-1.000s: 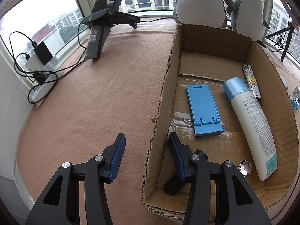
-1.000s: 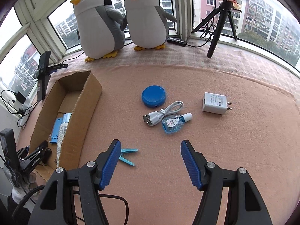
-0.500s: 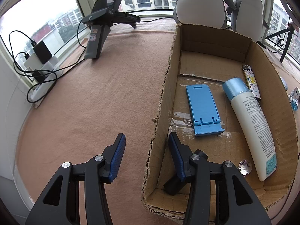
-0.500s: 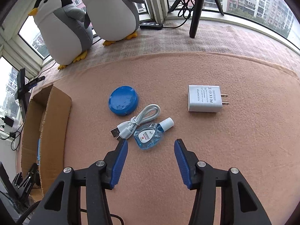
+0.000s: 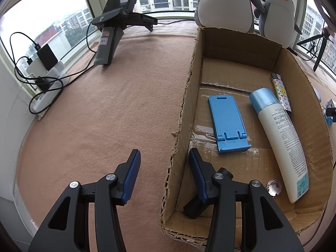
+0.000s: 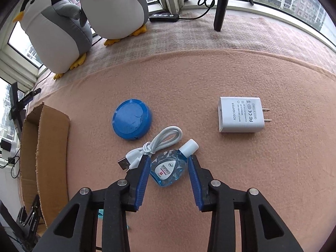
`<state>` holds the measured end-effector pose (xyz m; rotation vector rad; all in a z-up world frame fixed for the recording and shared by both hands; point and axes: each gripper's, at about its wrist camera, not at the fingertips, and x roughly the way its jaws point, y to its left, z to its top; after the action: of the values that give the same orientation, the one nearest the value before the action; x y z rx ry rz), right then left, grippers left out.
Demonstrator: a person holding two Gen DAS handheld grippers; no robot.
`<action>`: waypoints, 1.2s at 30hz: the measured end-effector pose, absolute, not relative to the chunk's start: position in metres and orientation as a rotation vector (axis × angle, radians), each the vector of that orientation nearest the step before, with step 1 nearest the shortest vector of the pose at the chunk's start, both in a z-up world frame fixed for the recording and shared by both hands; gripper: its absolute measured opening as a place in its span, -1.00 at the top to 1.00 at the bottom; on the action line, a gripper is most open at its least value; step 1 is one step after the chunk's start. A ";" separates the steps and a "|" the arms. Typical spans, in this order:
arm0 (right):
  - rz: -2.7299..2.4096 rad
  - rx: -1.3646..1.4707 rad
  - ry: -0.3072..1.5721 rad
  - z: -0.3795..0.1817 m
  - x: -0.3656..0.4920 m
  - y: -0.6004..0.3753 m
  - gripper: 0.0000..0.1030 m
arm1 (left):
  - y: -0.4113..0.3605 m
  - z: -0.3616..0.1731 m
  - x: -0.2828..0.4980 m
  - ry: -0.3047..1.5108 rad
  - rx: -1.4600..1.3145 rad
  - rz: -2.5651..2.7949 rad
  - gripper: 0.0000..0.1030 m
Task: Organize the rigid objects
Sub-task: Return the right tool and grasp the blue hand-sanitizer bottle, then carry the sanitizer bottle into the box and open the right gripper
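Pink felt tabletop [image 6: 241, 178]; right gripper [image 6: 169, 168] fingers closing around small blue bottle [image 6: 169, 169], not yet touching; left gripper [image 5: 164, 169] fingers clamping cardboard box [image 5: 178, 142] wall

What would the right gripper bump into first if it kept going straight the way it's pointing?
Most likely the small blue bottle. It lies on the pink cloth between the right gripper's closing jaws, which don't look to be pressing on it yet. The white cable beside the left jaw is close too.
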<state>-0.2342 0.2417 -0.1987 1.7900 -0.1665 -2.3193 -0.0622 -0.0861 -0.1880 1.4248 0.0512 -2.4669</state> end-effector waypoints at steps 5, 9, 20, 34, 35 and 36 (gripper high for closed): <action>-2.324 1.801 -0.090 -0.202 -0.237 0.236 0.35 | -0.086 -0.188 -0.062 0.051 1.425 -2.467 0.11; -2.339 1.800 -0.011 -0.202 -0.239 0.235 0.45 | -0.086 -0.188 -0.062 0.052 1.425 -2.467 0.11; -2.357 1.735 -0.019 -0.199 -0.225 0.246 0.56 | -0.087 -0.188 -0.062 0.052 1.425 -2.467 0.11; -2.349 1.540 -0.036 -0.152 -0.185 0.220 0.56 | -0.087 -0.188 -0.062 0.054 1.425 -2.466 0.11; -2.341 1.519 -0.031 -0.147 -0.183 0.213 0.56 | -0.087 -0.188 -0.062 0.054 1.425 -2.466 0.11; -2.332 1.498 -0.026 -0.142 -0.181 0.206 0.56 | -0.087 -0.188 -0.062 0.054 1.425 -2.466 0.11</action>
<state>-0.1807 0.2061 -0.1416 1.4976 -0.0260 -2.3320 -0.0623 -0.0873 -0.1876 1.4250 0.0542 -2.4660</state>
